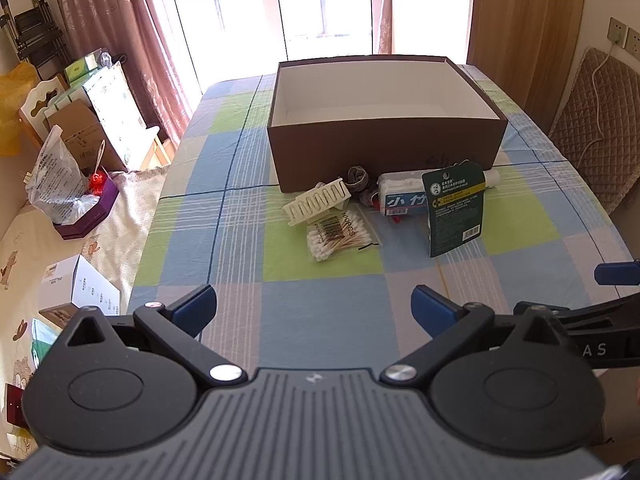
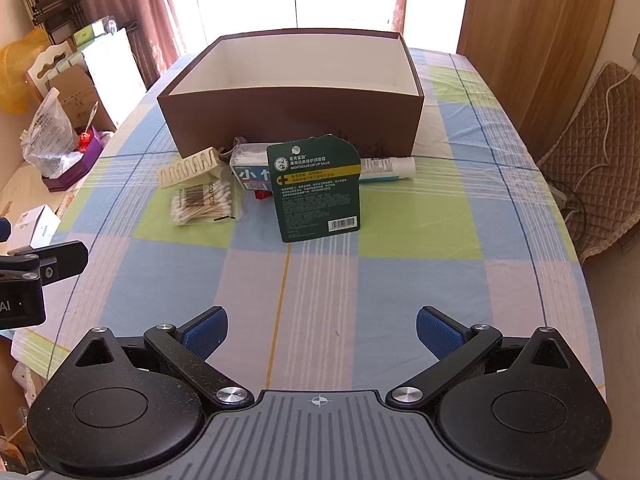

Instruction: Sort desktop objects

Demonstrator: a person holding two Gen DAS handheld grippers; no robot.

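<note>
Right wrist: both tongs [image 2: 322,334] [image 1: 314,312] wide, bare tablecloth [image 2: 320,280] before box [image 2: 288,120].

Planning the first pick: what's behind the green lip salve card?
Behind the green lip salve card lie a blue-and-white box and a white tube, both partly covered. The brown box stands further back. Anything else behind the card is hidden.

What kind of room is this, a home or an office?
Most likely a home, probably a dining or living area: a table with a checked cloth, pink curtains at a bright window, and a cushioned chair beside it.
</note>
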